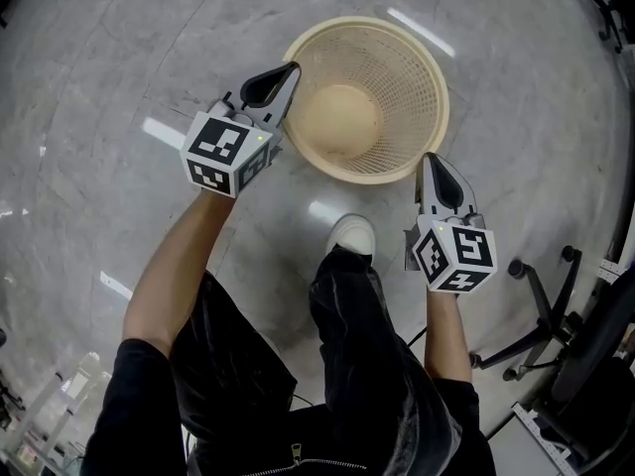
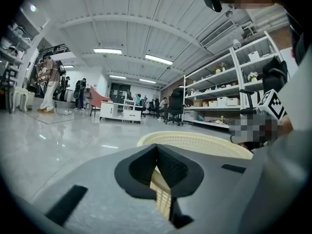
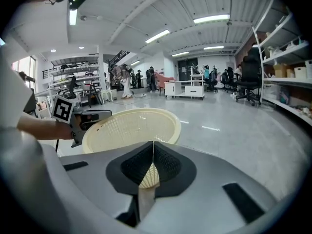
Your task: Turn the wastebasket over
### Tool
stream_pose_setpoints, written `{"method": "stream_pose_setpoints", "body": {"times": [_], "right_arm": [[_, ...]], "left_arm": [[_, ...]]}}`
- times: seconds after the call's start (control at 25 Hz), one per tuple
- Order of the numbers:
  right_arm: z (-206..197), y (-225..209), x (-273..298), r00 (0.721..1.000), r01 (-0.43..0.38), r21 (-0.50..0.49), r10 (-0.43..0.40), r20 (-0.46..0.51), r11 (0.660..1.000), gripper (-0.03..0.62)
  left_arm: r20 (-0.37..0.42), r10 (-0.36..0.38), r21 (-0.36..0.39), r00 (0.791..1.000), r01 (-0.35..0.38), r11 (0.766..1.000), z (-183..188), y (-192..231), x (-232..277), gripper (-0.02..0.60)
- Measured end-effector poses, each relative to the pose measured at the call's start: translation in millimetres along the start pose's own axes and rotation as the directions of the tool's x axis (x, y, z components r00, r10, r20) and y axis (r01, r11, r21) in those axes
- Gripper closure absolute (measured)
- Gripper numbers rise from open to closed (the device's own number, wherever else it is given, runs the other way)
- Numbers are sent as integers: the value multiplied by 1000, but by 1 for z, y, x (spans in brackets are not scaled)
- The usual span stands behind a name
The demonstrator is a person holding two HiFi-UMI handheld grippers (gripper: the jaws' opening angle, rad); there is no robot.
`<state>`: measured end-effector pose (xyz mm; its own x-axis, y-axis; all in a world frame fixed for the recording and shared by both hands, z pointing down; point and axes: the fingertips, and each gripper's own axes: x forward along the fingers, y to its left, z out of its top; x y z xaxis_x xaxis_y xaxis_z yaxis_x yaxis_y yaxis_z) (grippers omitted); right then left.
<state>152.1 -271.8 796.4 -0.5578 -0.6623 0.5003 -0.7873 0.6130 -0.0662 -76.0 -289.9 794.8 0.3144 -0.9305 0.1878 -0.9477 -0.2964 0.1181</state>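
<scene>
2 opposite spots on the basket (image 1: pixel 407 77) rim are pinched, left gripper (image 1: pixel 290 71) and right gripper (image 1: pixel 430 159) each clamped on mesh, likely for an even flip.

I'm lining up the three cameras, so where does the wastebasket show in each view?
Head view: the wastebasket sits upper centre, open side up.
Left gripper view: its rim curves lower centre-right, just beyond the shut jaws.
Right gripper view: centre-left, just beyond the shut jaws.
Shared landmark: the left gripper pinching the rim, at left in both head and right gripper views.
</scene>
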Motion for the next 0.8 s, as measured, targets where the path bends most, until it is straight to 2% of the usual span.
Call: {"method": "stream_pose_setpoints", "body": {"times": [0.16,0.28,0.4,0.56,0.68,0.8], "right_arm": [[4,-1,-1,1000,-16,-4,16,0,1000,582],[34,-4,-17,996,-18,-18,19,85,1000,583],[64,-5,-21,995,-9,-81,17,100,997,583],[118,-4,-44,990,8,-143,13,141,990,582],[173,5,-79,984,3,-188,31,175,982,582],[229,19,-122,987,-26,-221,60,149,975,582]], "left_arm": [[13,20,14,1000,-21,1000,7,3,-5,578],[32,43,15,999,-43,999,20,9,-13,578],[73,71,5,995,-72,997,45,22,-25,578],[85,68,98,994,-76,992,93,30,-54,578],[79,59,96,995,-66,993,142,22,-80,578],[34,27,104,999,-31,994,197,-8,-107,578]]}}
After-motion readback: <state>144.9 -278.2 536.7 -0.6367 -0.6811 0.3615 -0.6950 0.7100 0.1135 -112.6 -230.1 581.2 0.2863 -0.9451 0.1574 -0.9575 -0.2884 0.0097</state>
